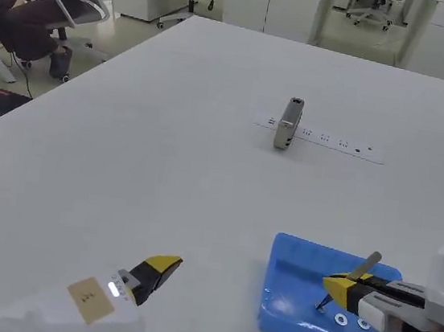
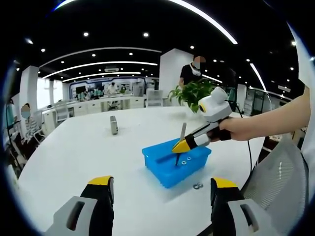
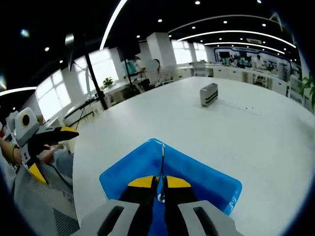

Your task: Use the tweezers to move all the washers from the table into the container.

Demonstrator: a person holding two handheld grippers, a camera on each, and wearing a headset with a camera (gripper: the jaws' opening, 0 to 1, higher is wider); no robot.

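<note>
The tweezers (image 1: 368, 263) dipped into the container (image 1: 295, 260)
The right gripper (image 1: 337, 284) clamped them near the tabletop's (image 1: 168, 143) front edge; the left gripper's (image 1: 162, 268) jaws gaped wide.

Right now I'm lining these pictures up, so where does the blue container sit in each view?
Head view: blue container lower right, near the bottom edge.
Left gripper view: blue container just right of centre.
Right gripper view: blue container bottom centre, just beyond the jaws.
Shared landmark: the grey device farther off, beyond it.
</note>
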